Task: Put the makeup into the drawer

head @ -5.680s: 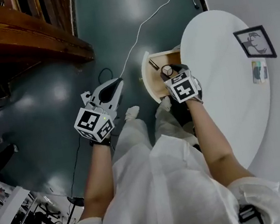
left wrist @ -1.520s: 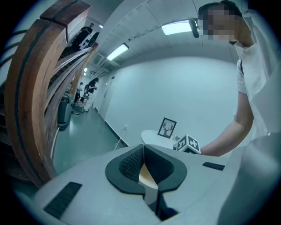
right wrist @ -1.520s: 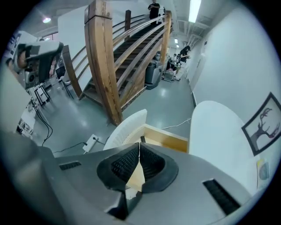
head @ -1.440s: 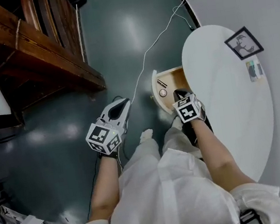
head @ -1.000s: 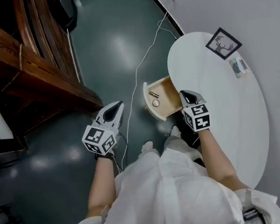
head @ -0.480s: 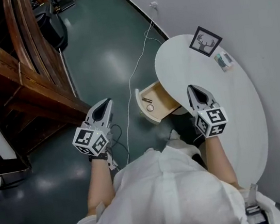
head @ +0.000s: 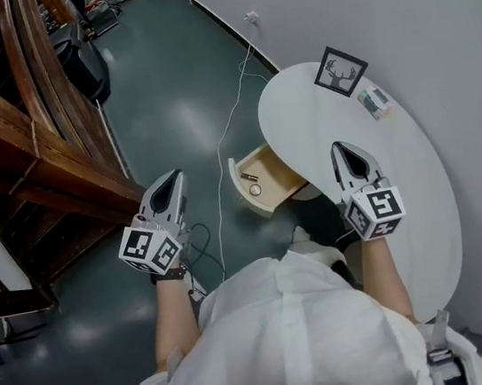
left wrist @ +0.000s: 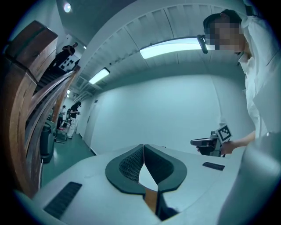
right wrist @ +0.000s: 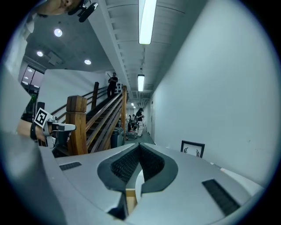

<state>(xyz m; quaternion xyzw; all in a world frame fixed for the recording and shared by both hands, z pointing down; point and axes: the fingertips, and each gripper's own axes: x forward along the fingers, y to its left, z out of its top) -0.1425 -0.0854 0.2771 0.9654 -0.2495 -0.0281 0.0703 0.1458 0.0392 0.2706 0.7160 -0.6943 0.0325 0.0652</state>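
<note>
Left gripper (head: pixel 171 178), closed and empty, hangs over the floor (head: pixel 172 90) in the head view; right gripper (head: pixel 340 147), closed too, over the table (head: pixel 417 170). Makeup (head: pixel 256 190) lies in the open drawer (head: pixel 278 172) between them. Left gripper view: jaws meet on nothing. Right gripper view: same.

The left gripper (head: pixel 170 180) and right gripper (head: pixel 343 148) are held roughly level, well apart, ahead of the body on the bare left forearm (head: pixel 173 312) and right forearm (head: pixel 382 275), each with jaws pressed together on nothing.
</note>
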